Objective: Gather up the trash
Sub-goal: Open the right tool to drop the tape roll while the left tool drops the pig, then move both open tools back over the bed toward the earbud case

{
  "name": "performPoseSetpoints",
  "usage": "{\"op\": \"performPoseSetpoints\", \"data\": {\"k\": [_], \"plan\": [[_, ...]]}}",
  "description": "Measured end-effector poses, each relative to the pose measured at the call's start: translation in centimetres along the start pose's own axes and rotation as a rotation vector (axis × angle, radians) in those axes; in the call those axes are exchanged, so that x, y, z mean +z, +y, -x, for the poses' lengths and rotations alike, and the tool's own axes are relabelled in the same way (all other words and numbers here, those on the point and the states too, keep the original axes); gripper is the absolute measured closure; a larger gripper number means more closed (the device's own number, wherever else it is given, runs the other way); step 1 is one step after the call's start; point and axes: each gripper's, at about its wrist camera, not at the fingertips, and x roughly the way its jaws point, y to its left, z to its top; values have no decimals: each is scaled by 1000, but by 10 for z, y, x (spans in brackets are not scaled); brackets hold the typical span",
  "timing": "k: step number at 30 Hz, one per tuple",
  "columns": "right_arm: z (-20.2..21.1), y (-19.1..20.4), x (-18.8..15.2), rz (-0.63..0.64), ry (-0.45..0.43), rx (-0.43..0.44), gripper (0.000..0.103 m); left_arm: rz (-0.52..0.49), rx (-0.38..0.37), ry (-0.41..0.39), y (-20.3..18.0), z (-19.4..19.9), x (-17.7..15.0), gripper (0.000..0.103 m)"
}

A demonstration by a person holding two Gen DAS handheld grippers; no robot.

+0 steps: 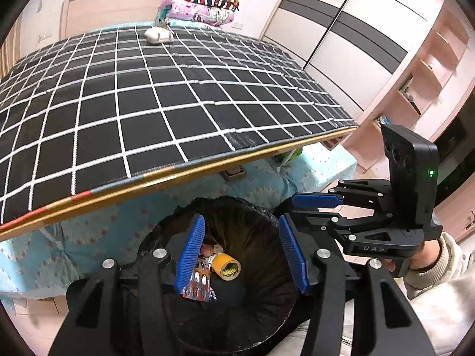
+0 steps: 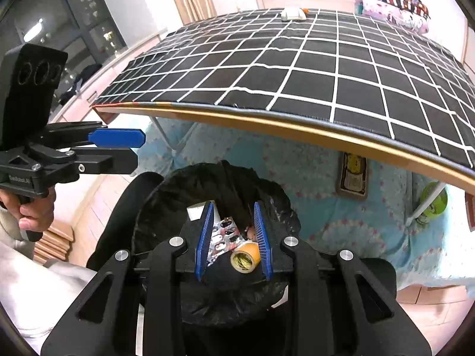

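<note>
A bin lined with a black bag (image 1: 213, 200) stands on the floor below both grippers. Inside it lie a yellow tape roll (image 1: 228, 267) and a crumpled foil wrapper (image 1: 199, 284). My left gripper (image 1: 241, 219) hovers over the bin mouth, open, with nothing between its blue pads. In the right wrist view the right gripper (image 2: 233, 206) also hangs open above the bin (image 2: 190, 172), and the tape roll (image 2: 245, 256) and foil wrapper (image 2: 222, 237) show through the gap, well below it. A hand holds each gripper.
A table with a black-and-white checked cloth (image 1: 148, 103) overhangs just beyond the bin, its edge close above. A white object (image 1: 158, 35) sits at its far end. A blue quilt (image 2: 326, 207) and a green can (image 2: 432, 204) lie under the table. A wardrobe (image 1: 341, 29) stands at right.
</note>
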Motion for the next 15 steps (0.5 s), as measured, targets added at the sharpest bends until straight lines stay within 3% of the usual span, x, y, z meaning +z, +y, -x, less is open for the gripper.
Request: {"op": "performPoseSetpoints", "data": {"k": [15], "plan": [[20,-2,35,41,-63,-7,71,-30,48,-75,9,27,33,53]]}}
